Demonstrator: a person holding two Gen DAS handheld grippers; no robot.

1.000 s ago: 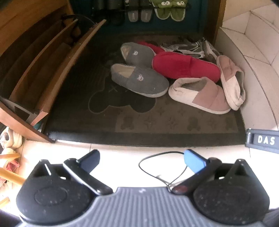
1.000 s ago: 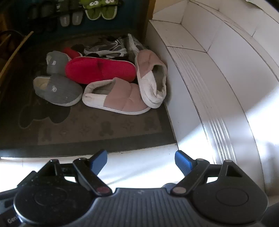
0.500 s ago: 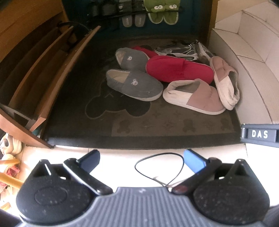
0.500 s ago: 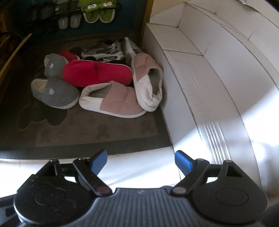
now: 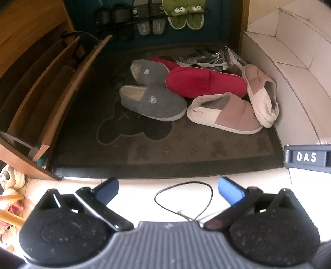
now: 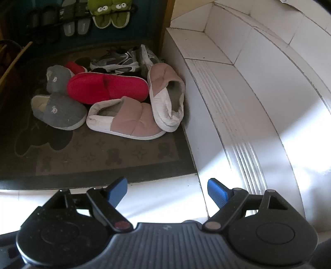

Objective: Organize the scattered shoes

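Observation:
A heap of shoes lies on a dark doormat (image 5: 186, 157) (image 6: 115, 159). Two grey slippers (image 5: 153, 102) (image 6: 60, 111) sit on the left of the heap. A red slipper (image 5: 204, 83) (image 6: 107, 88) lies across the middle, with a second red one partly hidden behind. Two pink-and-white slippers (image 5: 231, 112) (image 6: 128, 118) lie on the right, one leaning on the white step. Grey sneakers (image 5: 204, 59) (image 6: 118, 60) are at the back. My left gripper (image 5: 168, 189) and right gripper (image 6: 167, 188) are both open and empty, over the pale floor well short of the heap.
An open wooden shoe cabinet (image 5: 47, 87) stands at the left. A wall rack at the back holds sandals and green frog slippers (image 5: 184, 14) (image 6: 109, 14). White tiled steps (image 6: 238, 93) rise at the right. A thin black cable (image 5: 186, 200) loops on the floor.
Both views have drifted slightly, so the shoe heap sits a little lower and further left in the frames. The shoes themselves have not moved; both grippers stay open.

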